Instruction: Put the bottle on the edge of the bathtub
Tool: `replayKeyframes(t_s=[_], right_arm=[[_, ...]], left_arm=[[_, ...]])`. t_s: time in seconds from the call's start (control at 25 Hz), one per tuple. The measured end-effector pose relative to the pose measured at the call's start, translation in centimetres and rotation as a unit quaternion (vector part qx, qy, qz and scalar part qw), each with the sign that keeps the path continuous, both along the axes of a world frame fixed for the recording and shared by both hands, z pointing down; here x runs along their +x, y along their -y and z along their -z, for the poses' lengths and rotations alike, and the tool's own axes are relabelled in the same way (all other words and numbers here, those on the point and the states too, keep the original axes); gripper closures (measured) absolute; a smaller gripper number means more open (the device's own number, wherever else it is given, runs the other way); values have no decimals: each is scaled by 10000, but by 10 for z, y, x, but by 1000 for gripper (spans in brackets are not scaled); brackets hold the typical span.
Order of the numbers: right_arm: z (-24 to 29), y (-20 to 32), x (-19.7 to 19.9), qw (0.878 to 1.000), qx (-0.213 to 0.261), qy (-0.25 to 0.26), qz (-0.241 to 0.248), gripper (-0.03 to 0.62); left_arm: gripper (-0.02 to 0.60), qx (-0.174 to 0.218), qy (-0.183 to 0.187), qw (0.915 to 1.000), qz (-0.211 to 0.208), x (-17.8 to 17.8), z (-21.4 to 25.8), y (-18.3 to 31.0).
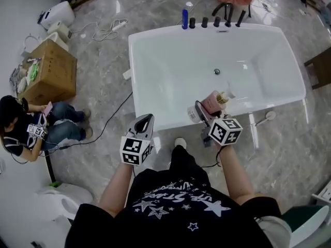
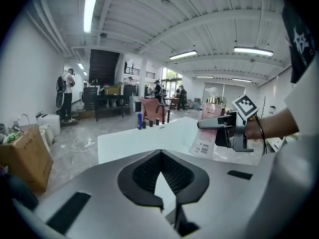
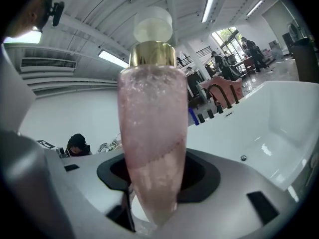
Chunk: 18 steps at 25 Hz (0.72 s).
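Pink bottle [image 3: 152,133] is clamped between the right gripper's [image 1: 206,112] jaws, gold cap up, hanging over the near rim of the white bathtub [image 1: 135,76]. Left gripper [image 1: 146,120] has jaws closed on nothing, just short of that rim. A blue bottle [image 1: 184,18] and black taps [image 1: 216,21] stand on the far rim.

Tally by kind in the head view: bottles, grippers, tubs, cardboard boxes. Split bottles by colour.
bottles: 2, the pink bottle clamped in the right gripper and the blue bottle on the tub's far rim
grippers: 2, the right one and the left gripper, which is shut and empty
bathtub: 1
cardboard box: 1
total: 6
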State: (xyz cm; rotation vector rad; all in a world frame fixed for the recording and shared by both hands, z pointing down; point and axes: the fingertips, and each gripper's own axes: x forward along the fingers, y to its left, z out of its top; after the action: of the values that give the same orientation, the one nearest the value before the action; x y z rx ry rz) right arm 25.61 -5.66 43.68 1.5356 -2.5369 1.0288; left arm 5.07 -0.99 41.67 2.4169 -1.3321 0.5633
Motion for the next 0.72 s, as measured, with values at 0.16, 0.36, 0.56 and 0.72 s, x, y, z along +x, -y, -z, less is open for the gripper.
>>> replayKeyframes(t_s=[0.16, 0.36, 0.56, 0.72], right_arm=[[-6, 51, -2, 9998, 20, -181, 64, 365], [-19, 104, -11, 9995, 2, -298, -100, 365], [-29, 156, -28, 9980, 59, -559, -301, 365], [-31, 207, -47, 9946, 95, -862, -577, 365]], left_arm=[[566, -2, -6, 9993, 367, -13, -1, 38], [566, -20, 11, 9985, 552, -31, -8, 70], [566, 66, 9, 9989, 456, -53, -18, 115], [566, 50, -109, 9993, 344, -79, -23, 169]])
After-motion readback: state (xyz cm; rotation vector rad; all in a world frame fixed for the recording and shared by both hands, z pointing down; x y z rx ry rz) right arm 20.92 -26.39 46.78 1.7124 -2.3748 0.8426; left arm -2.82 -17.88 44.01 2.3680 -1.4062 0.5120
